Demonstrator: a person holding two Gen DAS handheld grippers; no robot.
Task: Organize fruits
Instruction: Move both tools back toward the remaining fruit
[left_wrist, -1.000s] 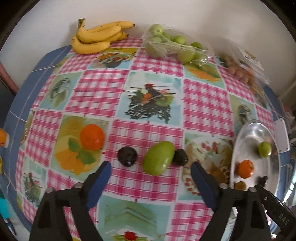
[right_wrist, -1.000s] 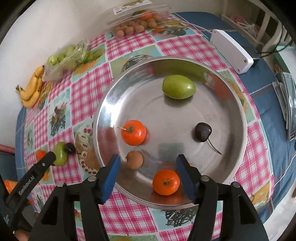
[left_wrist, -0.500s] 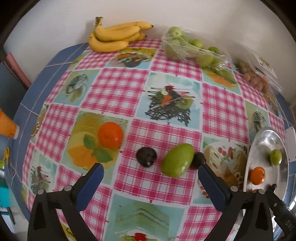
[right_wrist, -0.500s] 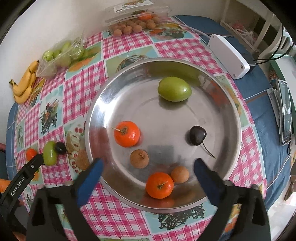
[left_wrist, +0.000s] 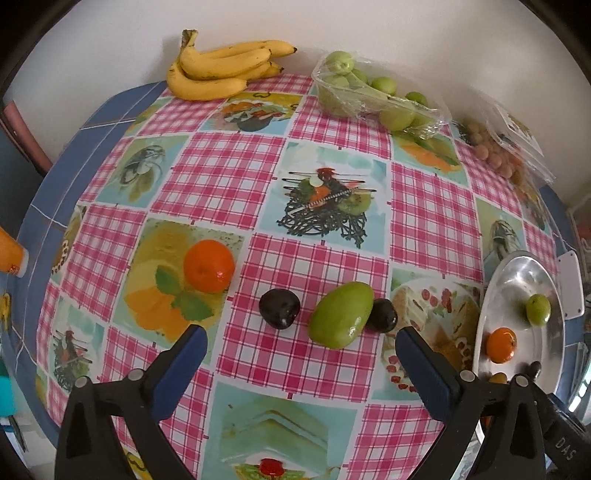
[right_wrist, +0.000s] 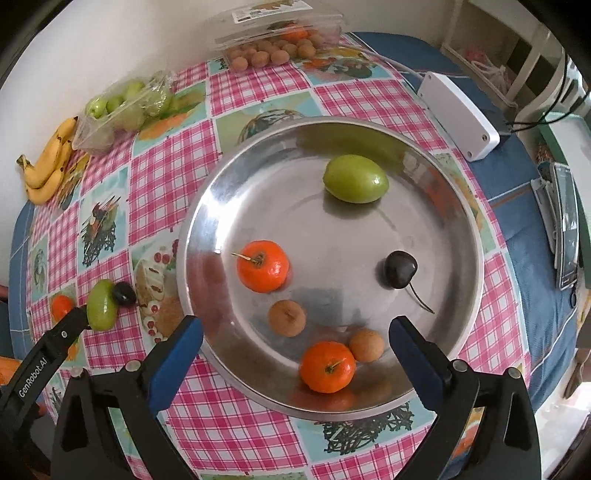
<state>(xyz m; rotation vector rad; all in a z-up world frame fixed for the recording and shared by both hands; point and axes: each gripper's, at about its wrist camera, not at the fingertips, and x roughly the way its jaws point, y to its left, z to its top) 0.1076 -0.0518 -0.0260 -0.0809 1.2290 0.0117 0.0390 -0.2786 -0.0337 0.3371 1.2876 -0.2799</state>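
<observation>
Now both sets of jaws have just swung wide: left gripper (left_wrist: 301, 341) empty above a green mango (left_wrist: 341, 315) between two dark plums (left_wrist: 279, 308) on the tablecloth (left_wrist: 218, 181), right gripper (right_wrist: 295, 332) empty over the steel tray (right_wrist: 424, 162), where a tangerine (right_wrist: 327, 366) lies.

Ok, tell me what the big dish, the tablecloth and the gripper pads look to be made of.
Dish: looks like polished metal, probably steel; it mirrors the fruit and light.
Tablecloth: probably printed vinyl or oilcloth; smooth, faintly glossy, lies flat.
Pads: matte blue, maybe rubber or soft plastic, on black, hard-looking plastic arms; the material cannot be told for sure.
</observation>
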